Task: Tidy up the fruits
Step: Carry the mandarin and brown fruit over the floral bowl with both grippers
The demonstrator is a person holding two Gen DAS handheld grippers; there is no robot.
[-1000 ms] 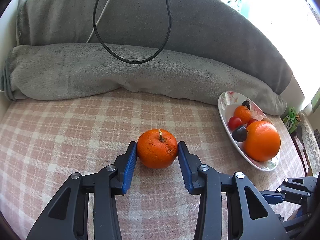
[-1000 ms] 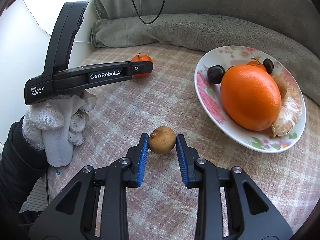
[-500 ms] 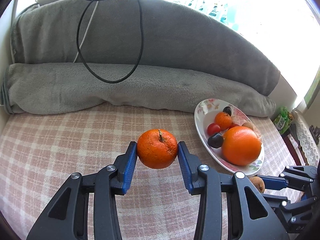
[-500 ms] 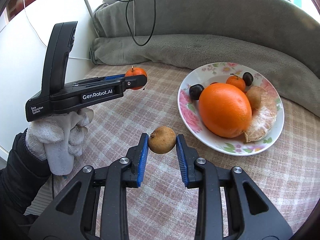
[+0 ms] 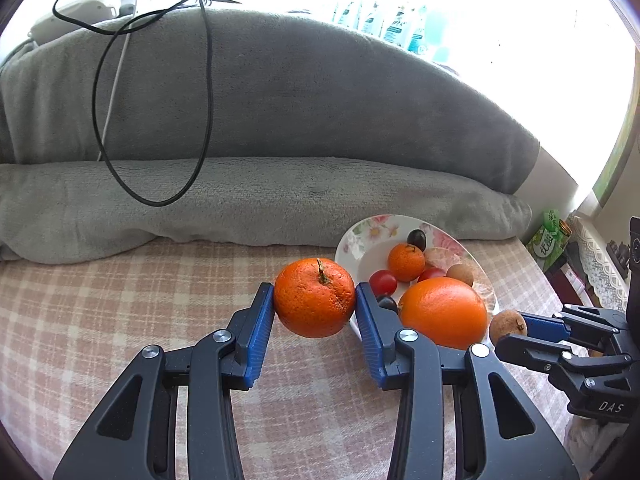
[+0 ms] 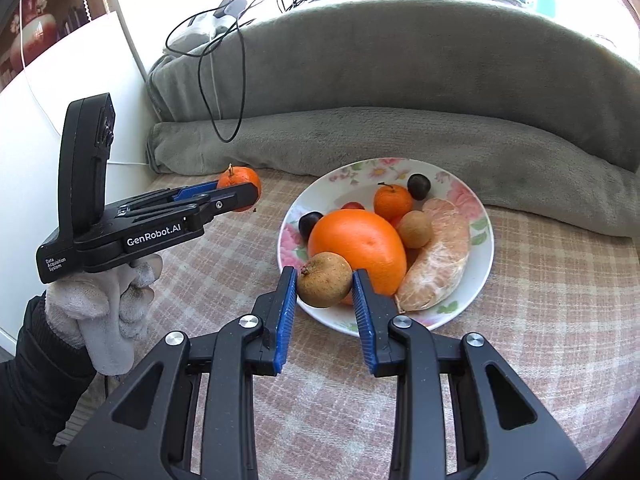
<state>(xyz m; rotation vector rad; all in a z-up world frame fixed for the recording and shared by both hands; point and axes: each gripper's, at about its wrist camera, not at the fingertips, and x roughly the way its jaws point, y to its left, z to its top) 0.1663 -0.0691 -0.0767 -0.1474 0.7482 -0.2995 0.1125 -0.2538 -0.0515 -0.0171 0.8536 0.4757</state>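
Plaid tablecloth (image 5: 100, 320), grey blanket (image 5: 320, 120) behind

Two tangerines (image 5: 314, 298) (image 6: 392, 201), one large orange (image 6: 357, 245), two longans (image 6: 324, 279) (image 6: 415, 229), two dark grapes (image 6: 419, 186) (image 6: 309, 223), two cherry tomatoes (image 5: 382, 282) (image 5: 431, 274), one plate (image 6: 482, 240).

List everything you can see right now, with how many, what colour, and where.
Stemmed tangerine: 1, orange, held in the left gripper above the cloth.
Small round longan-like fruit: 1, brown, held in the right gripper over the plate's near rim.
Floral ceramic plate: 1, white with pink flowers, on the checked cloth.
Large orange: 1, orange, on the plate.
Small tangerine: 1, orange, on the plate.
Dark grapes: 2, purple-black, on the plate.
Peeled citrus segment: 1, pale orange, plate's right side.
Grey blanket: 1, behind the plate.
Black cable: 1, draped on the blanket.
Left gripper: shut.
Right gripper: shut.
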